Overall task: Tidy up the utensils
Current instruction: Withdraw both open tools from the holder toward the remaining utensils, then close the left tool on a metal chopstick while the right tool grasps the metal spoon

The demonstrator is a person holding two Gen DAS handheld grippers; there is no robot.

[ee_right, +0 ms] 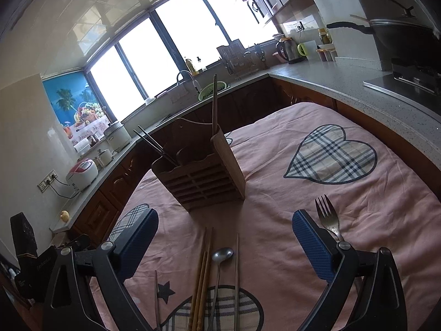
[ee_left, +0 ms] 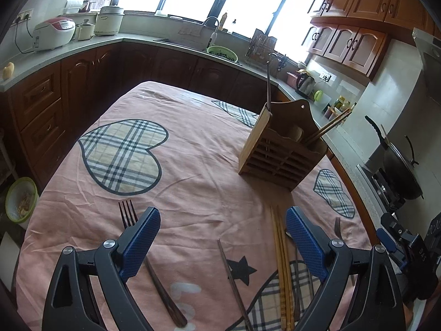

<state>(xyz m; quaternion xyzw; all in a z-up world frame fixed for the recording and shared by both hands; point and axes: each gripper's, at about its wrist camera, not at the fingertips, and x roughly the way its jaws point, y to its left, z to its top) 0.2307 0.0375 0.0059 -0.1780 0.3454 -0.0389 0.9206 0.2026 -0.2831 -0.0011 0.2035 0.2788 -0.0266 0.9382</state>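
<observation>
Left gripper: the left gripper [ee_left: 223,222] is held low over the table with its jaws spread wide; nothing is gripped between the blue pads [ee_left: 139,244].
Right gripper: the right gripper [ee_right: 224,224] is likewise held released, jaws wide apart, above the near end of the table; part of it is also seen at the right edge of the left wrist view [ee_left: 397,241].
Tablecloth: a pink tablecloth [ee_left: 193,165] printed with plaid hearts is spread over the table; all loose utensils are laid on it.
Utensil holder: a wooden utensil holder [ee_left: 281,151] with a slatted front is stood upright near the middle of the table, ahead of both grippers.
Contents of holder: a pair of chopsticks [ee_left: 329,127] is leaned out of one compartment, and a single dark stick [ee_left: 268,85] is stood nearly upright at the other end.
Bamboo chopsticks: a bundle of light bamboo chopsticks [ee_right: 202,275] is laid lengthwise between the jaws of the right gripper.
Spoon: a metal spoon [ee_right: 222,255] is laid just beside the bamboo chopsticks.
Dark-handled fork: a fork [ee_left: 127,215] with a wooden handle is partly hidden behind the left finger of the left gripper.
Silver fork: a silver fork [ee_right: 326,216] is laid beside the right finger of the right gripper.
Thin stick: one thin metal chopstick [ee_right: 237,270] is laid alone beside the spoon.
</observation>
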